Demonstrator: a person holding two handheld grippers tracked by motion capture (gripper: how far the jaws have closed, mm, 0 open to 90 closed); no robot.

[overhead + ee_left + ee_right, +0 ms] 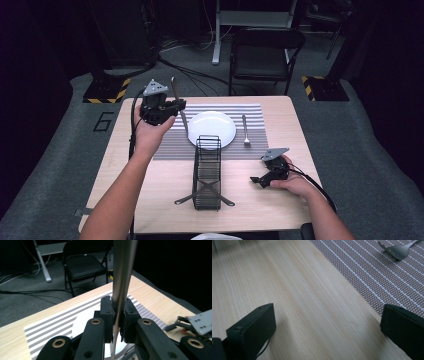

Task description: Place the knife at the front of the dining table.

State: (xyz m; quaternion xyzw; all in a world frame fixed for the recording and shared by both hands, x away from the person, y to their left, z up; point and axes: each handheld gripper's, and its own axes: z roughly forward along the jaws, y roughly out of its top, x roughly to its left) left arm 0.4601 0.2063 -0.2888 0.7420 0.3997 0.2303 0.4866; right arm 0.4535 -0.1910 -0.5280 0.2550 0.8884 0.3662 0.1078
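While my left gripper (176, 104) pinches a knife (121, 277) upright above the mat (170, 145) beside the plate (227, 131), my right gripper (328, 332) rests spread on the table (294, 297); next, I judge, lowering it flat.

A white plate (211, 128) sits on a striped mat (255, 145) on the table (145, 200). Left of the plate, the left gripper (176, 105) holds a knife (179, 107) upright above the mat. A fork (245, 131) lies right of the plate. A wire rack (207, 173) stands just in front of the plate. The right gripper (257, 180) rests near the table, right of the rack.
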